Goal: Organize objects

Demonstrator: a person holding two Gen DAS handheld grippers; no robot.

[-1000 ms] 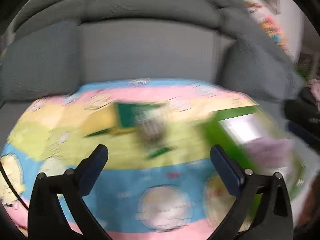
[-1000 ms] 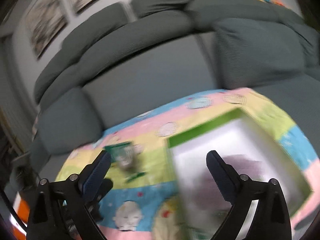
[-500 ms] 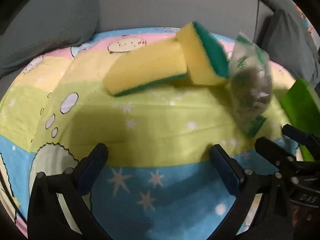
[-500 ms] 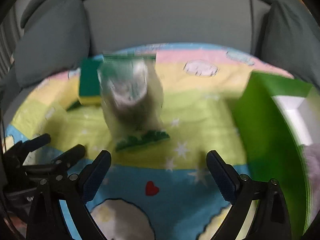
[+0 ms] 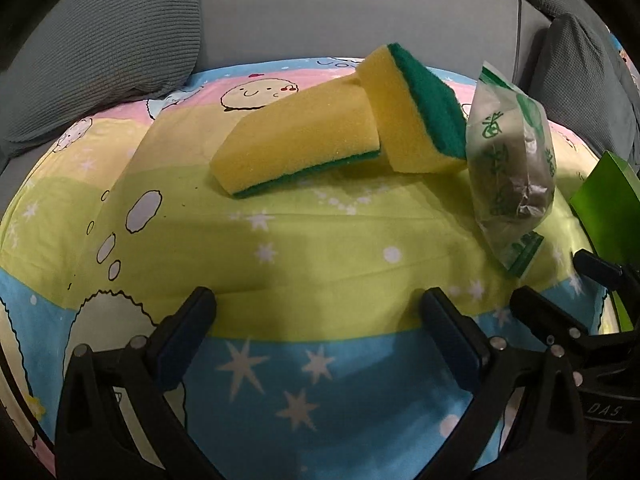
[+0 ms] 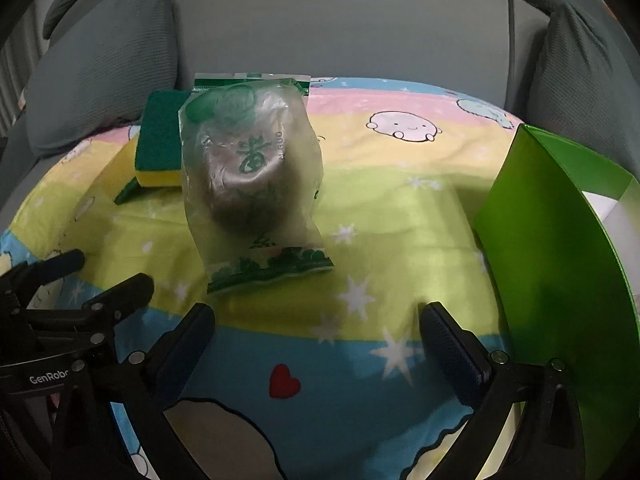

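Observation:
Two yellow sponges with green scouring pads lie on the cartoon blanket (image 5: 320, 252). One sponge (image 5: 296, 148) is flat and the other sponge (image 5: 416, 108) leans on it. To their right stands a clear bag with a steel scourer (image 5: 512, 160), which is straight ahead in the right wrist view (image 6: 252, 176). A green box (image 6: 552, 240) stands at the right. My left gripper (image 5: 316, 300) is open and empty, short of the sponges. The jaws of my right gripper (image 6: 318, 312) are opening with nothing between them, just short of the bag.
Grey sofa cushions (image 5: 100, 52) and the sofa back (image 6: 340, 28) ring the blanket. Each gripper shows in the other's view: the right gripper (image 5: 560, 280) at the right edge, the left gripper (image 6: 108, 270) at the left edge. The sponge (image 6: 160, 140) sits behind the bag.
Both grippers came down and forward toward the blanket, so the sponges and bag loom larger. Over the last half second neither view has shifted.

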